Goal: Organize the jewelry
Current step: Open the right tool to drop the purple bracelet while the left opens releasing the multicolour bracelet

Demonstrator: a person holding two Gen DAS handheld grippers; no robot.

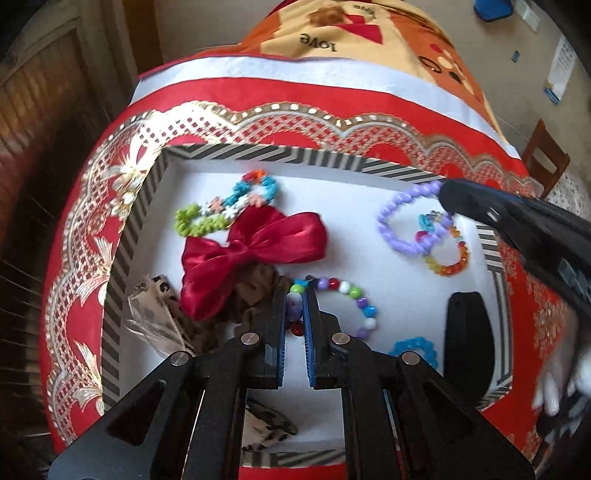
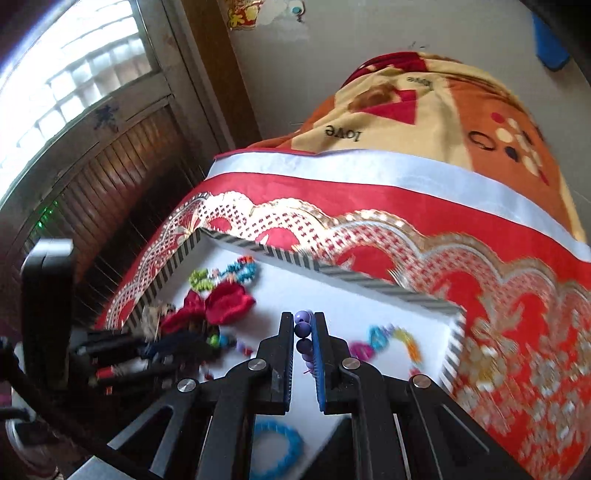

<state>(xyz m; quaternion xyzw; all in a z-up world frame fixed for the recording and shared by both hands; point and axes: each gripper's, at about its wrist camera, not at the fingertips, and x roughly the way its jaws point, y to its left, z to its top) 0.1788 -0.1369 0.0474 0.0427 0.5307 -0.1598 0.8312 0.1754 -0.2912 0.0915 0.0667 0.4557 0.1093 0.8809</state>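
A white tray with a striped rim (image 1: 258, 151) lies on a red and gold cloth. My left gripper (image 1: 294, 295) is shut on a bracelet of mixed coloured round beads (image 1: 354, 293), pinching one pale bead near the tray's front. My right gripper (image 2: 303, 321) is shut on a lilac bead bracelet (image 2: 303, 328). In the left wrist view the right gripper (image 1: 448, 201) meets that lilac bracelet (image 1: 384, 218) at the tray's far right. The left gripper (image 2: 210, 349) shows blurred at the left of the right wrist view.
In the tray lie a red satin bow (image 1: 255, 251), star-bead bracelets (image 1: 240, 199), a rainbow bracelet (image 1: 448, 254), a blue bracelet (image 1: 413, 349), a black object (image 1: 467, 343) and leopard-print and brown scrunchies (image 1: 159, 314). A patterned blanket (image 1: 332, 33) covers the surface beyond.
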